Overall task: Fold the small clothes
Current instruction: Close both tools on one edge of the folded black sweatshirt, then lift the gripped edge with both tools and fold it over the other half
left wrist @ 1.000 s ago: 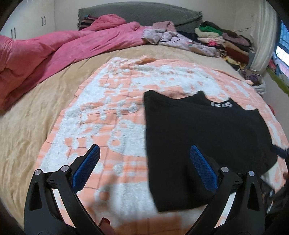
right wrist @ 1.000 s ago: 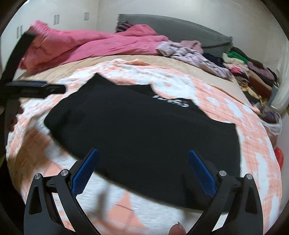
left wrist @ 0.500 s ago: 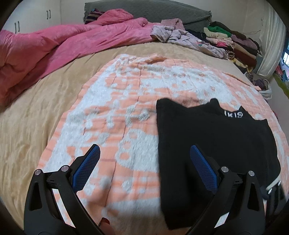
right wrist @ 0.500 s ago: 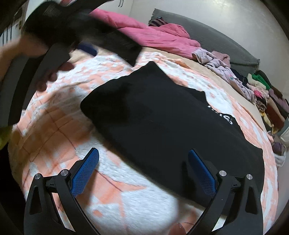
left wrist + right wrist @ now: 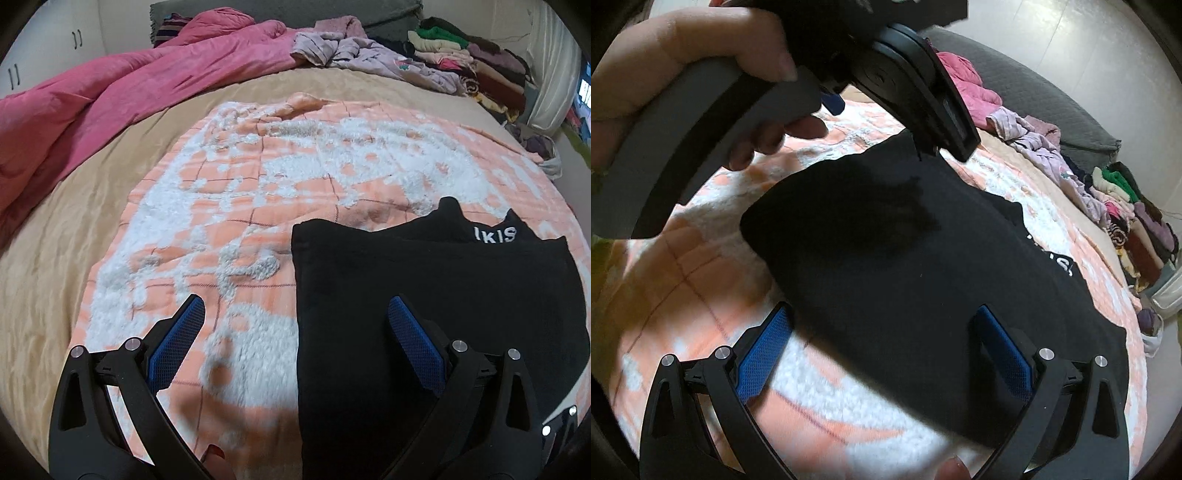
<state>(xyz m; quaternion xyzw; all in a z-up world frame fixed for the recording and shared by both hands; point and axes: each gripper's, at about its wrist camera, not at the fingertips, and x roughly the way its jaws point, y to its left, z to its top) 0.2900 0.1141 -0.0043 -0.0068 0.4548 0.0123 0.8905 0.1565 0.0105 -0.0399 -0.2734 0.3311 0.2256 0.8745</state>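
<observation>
Both your grippers, left gripper (image 5: 295, 332) and right gripper (image 5: 882, 338), hover spread and empty over the black garment (image 5: 424, 295), lower right on the blanket (image 5: 258, 184); crowding risks collision, rumpling folds.

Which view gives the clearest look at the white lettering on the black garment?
The left wrist view: the white lettering sits sharp and unobstructed near the far edge of the black garment. In the right wrist view only the tail end of it shows, skewed by the lens and too partial to read.
</observation>
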